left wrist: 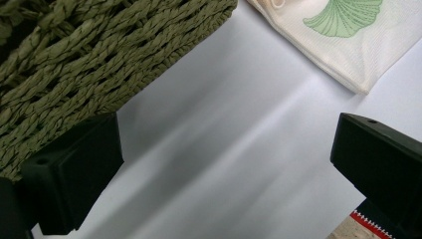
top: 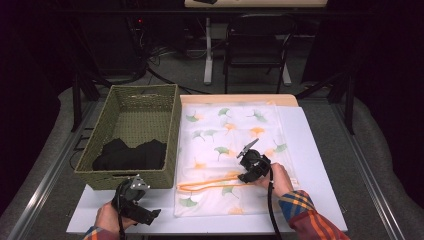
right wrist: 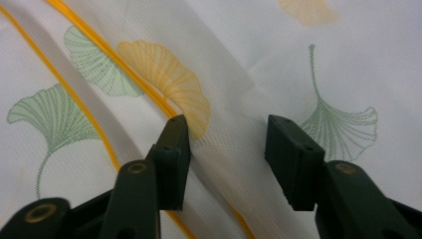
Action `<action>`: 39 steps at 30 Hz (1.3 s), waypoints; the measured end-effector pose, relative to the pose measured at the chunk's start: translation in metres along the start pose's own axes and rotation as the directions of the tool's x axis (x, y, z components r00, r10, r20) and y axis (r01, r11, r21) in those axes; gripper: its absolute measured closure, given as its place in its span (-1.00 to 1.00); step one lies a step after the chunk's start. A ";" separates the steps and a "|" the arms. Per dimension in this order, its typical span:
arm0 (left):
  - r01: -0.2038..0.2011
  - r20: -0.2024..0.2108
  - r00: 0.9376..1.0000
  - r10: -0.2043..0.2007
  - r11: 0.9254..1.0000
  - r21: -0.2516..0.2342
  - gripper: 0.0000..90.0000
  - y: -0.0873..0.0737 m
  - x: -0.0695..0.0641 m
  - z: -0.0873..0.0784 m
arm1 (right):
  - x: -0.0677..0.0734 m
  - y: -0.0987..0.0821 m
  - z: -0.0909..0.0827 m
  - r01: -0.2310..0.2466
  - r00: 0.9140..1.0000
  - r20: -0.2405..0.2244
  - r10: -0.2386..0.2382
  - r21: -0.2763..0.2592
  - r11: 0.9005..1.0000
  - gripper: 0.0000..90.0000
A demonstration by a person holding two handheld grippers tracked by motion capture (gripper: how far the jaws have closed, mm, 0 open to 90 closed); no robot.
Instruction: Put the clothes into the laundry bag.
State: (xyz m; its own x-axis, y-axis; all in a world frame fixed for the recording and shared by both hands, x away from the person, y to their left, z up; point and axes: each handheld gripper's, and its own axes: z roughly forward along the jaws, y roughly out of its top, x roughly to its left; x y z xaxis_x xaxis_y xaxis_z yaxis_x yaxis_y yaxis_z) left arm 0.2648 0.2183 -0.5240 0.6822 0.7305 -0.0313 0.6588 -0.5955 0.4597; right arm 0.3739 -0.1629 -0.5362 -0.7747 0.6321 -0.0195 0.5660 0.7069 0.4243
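Two grippers are working: the right gripper [right wrist: 226, 159] is pressing down on the mesh bag [top: 225, 150], jaws half open with mesh bunching between them, not pinched yet, the orange zipper [right wrist: 89, 35] just left of its left jaw. The left gripper [left wrist: 219, 174] is idling wide and empty over bare table [left wrist: 234, 139], the basket [left wrist: 89, 55] just beside its left jaw, bag corner ahead. Black clothes [top: 130, 155] are sitting in the basket; bag looks unopened, so loading seems hardly started.
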 end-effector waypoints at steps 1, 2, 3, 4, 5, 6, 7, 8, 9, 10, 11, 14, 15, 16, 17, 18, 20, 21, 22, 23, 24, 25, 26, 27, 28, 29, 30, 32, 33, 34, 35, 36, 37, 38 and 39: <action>-0.001 0.001 1.000 0.001 1.000 0.000 -1.00 0.000 0.000 0.000 | 0.000 0.000 0.000 -0.001 1.000 0.003 0.001 -0.002 1.000 0.22; 0.000 0.001 1.000 0.000 1.000 0.000 -1.00 0.000 0.000 0.000 | 0.000 0.000 0.000 0.000 1.000 0.006 0.000 -0.005 1.000 0.29; -0.001 0.001 1.000 0.001 1.000 0.000 -1.00 0.000 0.000 0.000 | 0.000 0.000 0.000 0.002 1.000 0.005 -0.002 -0.006 1.000 0.33; -0.001 0.001 1.000 0.001 1.000 0.000 -1.00 0.000 0.000 0.000 | 0.001 0.001 0.000 0.000 1.000 0.007 0.000 -0.008 1.000 0.39; 0.000 0.001 1.000 0.000 1.000 0.000 -1.00 0.000 0.000 0.000 | 0.001 0.001 0.000 0.009 1.000 0.007 -0.009 -0.008 1.000 0.45; -0.001 0.001 1.000 0.001 1.000 0.000 -1.00 0.000 0.000 0.000 | 0.002 0.002 0.000 0.008 1.000 0.009 -0.008 -0.009 1.000 0.50; 0.000 0.001 1.000 0.000 1.000 0.000 -1.00 0.000 0.000 0.000 | 0.002 0.002 0.000 0.009 1.000 0.008 -0.009 -0.012 1.000 0.55; -0.001 0.001 1.000 0.001 1.000 0.000 -1.00 0.000 0.000 0.000 | 0.002 0.003 0.000 0.010 1.000 0.008 -0.010 -0.013 1.000 0.60; -0.001 0.001 1.000 0.001 1.000 0.000 -1.00 0.000 0.000 0.000 | 0.002 0.003 0.001 0.011 1.000 0.009 -0.011 -0.014 1.000 0.63; -0.001 0.002 1.000 0.001 1.000 -0.001 -1.00 0.000 0.000 0.000 | 0.002 0.003 0.001 0.009 1.000 0.008 -0.009 -0.015 1.000 0.68; -0.001 0.001 1.000 0.001 1.000 0.000 -1.00 0.000 0.000 0.000 | 0.002 0.003 0.001 0.004 1.000 0.007 -0.004 -0.016 1.000 0.75; -0.002 0.003 1.000 0.002 1.000 0.000 -1.00 0.000 0.000 0.000 | 0.002 0.003 0.001 -0.006 1.000 0.016 0.007 -0.022 1.000 0.93; -0.001 0.004 1.000 0.001 1.000 -0.001 -1.00 0.000 0.000 0.000 | 0.002 0.003 0.001 -0.008 1.000 0.019 0.009 -0.026 1.000 0.95; -0.001 0.005 1.000 0.001 1.000 -0.002 -1.00 0.000 0.000 0.000 | 0.002 0.003 0.000 -0.013 1.000 0.017 0.013 -0.024 1.000 0.95; 0.000 0.007 1.000 0.000 1.000 -0.001 -1.00 0.000 0.000 0.000 | 0.001 0.003 0.000 -0.010 1.000 0.019 0.011 -0.024 1.000 0.96; 0.001 0.008 1.000 -0.001 1.000 -0.001 -1.00 0.000 0.000 0.000 | 0.001 0.003 -0.001 -0.014 1.000 0.018 0.014 -0.023 1.000 0.96; -0.001 0.008 1.000 0.001 1.000 -0.002 -1.00 0.000 0.001 0.000 | 0.001 0.003 -0.003 -0.017 1.000 0.013 0.017 -0.028 0.999 0.96; -0.001 0.009 1.000 0.001 1.000 -0.003 -1.00 0.000 0.001 0.000 | 0.001 0.003 -0.005 -0.020 1.000 0.011 0.021 -0.030 0.999 0.96; 0.000 0.013 1.000 0.000 1.000 -0.003 -1.00 -0.001 0.000 0.000 | 0.000 0.003 -0.007 -0.022 1.000 0.009 0.022 -0.040 0.999 0.95; 0.001 0.012 1.000 -0.001 1.000 -0.005 -1.00 -0.001 0.000 0.000 | 0.000 0.003 -0.009 -0.024 1.000 0.008 0.025 -0.045 0.999 0.95; 0.000 0.013 1.000 0.000 1.000 -0.005 -1.00 -0.001 0.000 0.000 | 0.000 0.004 -0.011 -0.030 1.000 0.008 0.030 -0.050 0.998 0.95; -0.004 0.013 1.000 0.005 1.000 -0.005 -1.00 0.000 0.000 0.000 | -0.001 0.004 -0.013 -0.033 0.999 0.010 0.034 -0.058 0.998 0.95; -0.006 0.016 1.000 0.006 1.000 -0.005 -1.00 0.000 0.000 0.000 | -0.001 0.004 -0.015 -0.031 0.999 0.007 0.031 -0.059 0.998 0.95; -0.007 0.021 1.000 0.007 1.000 -0.007 -1.00 0.000 0.001 -0.001 | -0.001 0.004 -0.016 -0.041 0.999 0.008 0.041 -0.066 0.997 0.95; -0.003 0.025 1.000 0.003 1.000 -0.008 -1.00 -0.001 0.001 -0.001 | -0.001 0.004 -0.017 -0.037 0.999 0.010 0.038 -0.070 0.997 0.94; -0.004 0.021 1.000 0.004 1.000 -0.006 -1.00 0.000 0.000 -0.001 | -0.001 0.004 -0.018 -0.034 0.999 0.010 0.035 -0.069 0.997 0.94; -0.006 0.021 1.000 0.007 1.000 -0.007 -1.00 0.000 0.000 -0.001 | -0.001 0.004 -0.019 -0.039 0.999 0.011 0.040 -0.071 0.997 0.94; -0.007 0.022 1.000 0.007 1.000 -0.003 -1.00 0.000 0.000 0.000 | -0.002 0.004 -0.021 -0.039 0.999 0.008 0.039 -0.076 0.996 0.93; -0.007 0.023 1.000 0.007 1.000 -0.003 -1.00 0.000 0.000 0.000 | -0.001 0.004 -0.022 -0.043 0.999 0.008 0.044 -0.074 0.996 0.94; -0.007 0.023 1.000 0.007 1.000 -0.003 -1.00 0.000 0.000 -0.001 | -0.002 0.004 -0.023 -0.038 0.999 0.010 0.038 -0.075 0.996 0.95; -0.006 0.025 1.000 0.006 1.000 -0.005 -1.00 0.000 0.000 -0.001 | -0.001 0.004 -0.023 -0.041 0.999 0.008 0.042 -0.074 0.996 0.96; -0.006 0.028 1.000 0.006 1.000 -0.008 -1.00 0.000 0.000 -0.001 | -0.001 0.004 -0.024 -0.041 0.999 0.009 0.042 -0.078 0.996 0.97; -0.005 0.029 1.000 0.005 1.000 -0.009 -1.00 0.000 -0.001 0.000 | -0.001 0.005 -0.025 -0.044 0.999 0.008 0.044 -0.078 0.996 0.97; -0.009 0.030 1.000 0.009 1.000 -0.011 -1.00 0.000 -0.001 -0.001 | -0.001 0.005 -0.025 -0.046 0.999 0.005 0.046 -0.079 0.996 0.98; -0.012 0.030 0.999 0.012 1.000 -0.012 -1.00 0.000 -0.001 -0.001 | -0.001 0.005 -0.026 -0.046 0.999 0.008 0.046 -0.083 0.996 0.98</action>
State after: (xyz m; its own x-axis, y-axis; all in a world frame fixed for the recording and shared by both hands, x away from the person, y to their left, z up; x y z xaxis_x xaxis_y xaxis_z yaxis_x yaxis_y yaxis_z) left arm 0.2638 0.2183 -0.5234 0.6991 0.7131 -0.0521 0.6471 -0.6000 0.4704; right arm 0.3702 -0.1684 -0.5106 -0.7452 0.6667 -0.0071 0.5754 0.6485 0.4984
